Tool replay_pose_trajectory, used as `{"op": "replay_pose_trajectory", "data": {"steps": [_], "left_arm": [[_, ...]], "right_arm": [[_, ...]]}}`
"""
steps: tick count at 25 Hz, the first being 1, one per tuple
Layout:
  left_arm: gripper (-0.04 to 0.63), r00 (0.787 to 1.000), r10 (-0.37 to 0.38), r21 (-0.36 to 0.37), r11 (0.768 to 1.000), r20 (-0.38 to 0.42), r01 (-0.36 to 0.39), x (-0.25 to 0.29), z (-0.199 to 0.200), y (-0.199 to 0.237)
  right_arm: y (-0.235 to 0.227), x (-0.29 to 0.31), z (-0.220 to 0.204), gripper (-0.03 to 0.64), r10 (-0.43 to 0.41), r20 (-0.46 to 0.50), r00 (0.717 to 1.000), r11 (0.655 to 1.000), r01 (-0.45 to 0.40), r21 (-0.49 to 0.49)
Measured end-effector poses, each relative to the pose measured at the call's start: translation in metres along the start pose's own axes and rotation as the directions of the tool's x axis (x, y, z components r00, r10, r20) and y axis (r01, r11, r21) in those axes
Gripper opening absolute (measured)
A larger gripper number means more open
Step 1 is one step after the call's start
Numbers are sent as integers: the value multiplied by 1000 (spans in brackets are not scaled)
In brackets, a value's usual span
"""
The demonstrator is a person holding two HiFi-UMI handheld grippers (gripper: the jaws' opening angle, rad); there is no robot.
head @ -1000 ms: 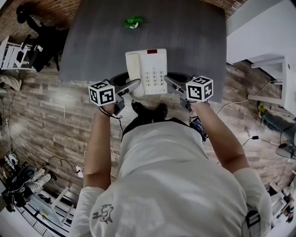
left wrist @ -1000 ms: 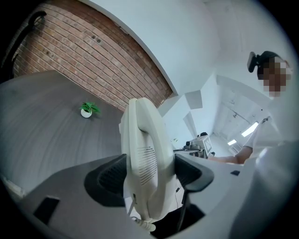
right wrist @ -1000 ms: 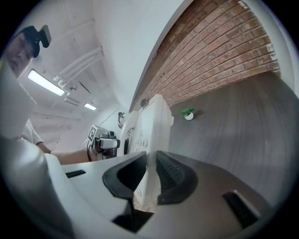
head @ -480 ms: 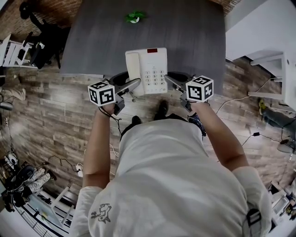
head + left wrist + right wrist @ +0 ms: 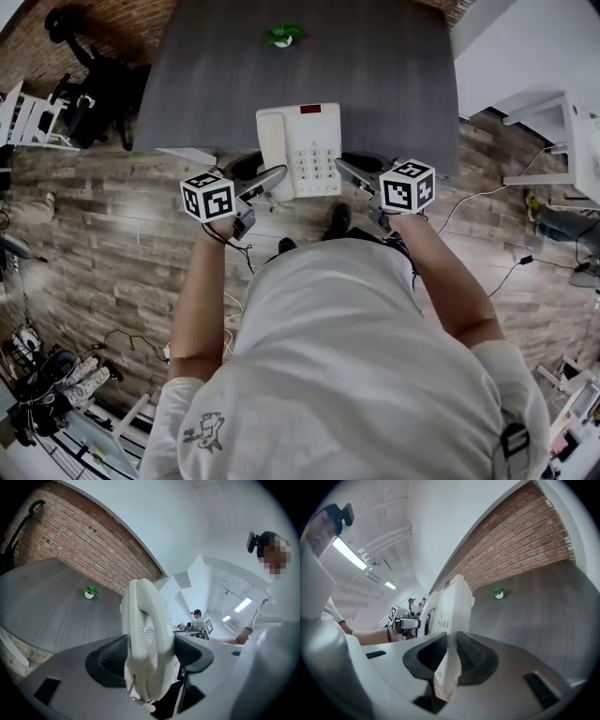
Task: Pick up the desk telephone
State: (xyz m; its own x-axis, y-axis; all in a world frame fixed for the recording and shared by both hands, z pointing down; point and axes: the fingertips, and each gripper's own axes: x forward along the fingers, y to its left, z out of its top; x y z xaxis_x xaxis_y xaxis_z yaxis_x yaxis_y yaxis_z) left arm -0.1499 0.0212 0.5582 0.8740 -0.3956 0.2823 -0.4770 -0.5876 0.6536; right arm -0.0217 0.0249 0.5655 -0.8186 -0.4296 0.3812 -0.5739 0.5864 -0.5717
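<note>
The telephone (image 5: 300,150) is held clamped by the left tongs (image 5: 274,178) and the right tongs (image 5: 347,172), apparently raised off the worktop (image 5: 394,84), with little left to do.

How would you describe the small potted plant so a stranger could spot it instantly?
Start at the dark grey table. The potted plant stands alone near its far edge, well beyond the white desk telephone. It is the only green thing there.
</note>
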Motion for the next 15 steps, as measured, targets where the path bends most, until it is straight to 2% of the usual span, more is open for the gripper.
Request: {"op": "replay_pose_trajectory", "data": {"steps": [6,15], "left_arm": [[328,999,-34,51,998,27,33,-113,-34,-26],[327,998,-56,48,997,-15,57,-114,-37,-21]], "right_arm": [[113,20,-42,72,-14,36,999,999,16,-45],[116,22,-47,72,-40,71,997,999,41,-13]]}}
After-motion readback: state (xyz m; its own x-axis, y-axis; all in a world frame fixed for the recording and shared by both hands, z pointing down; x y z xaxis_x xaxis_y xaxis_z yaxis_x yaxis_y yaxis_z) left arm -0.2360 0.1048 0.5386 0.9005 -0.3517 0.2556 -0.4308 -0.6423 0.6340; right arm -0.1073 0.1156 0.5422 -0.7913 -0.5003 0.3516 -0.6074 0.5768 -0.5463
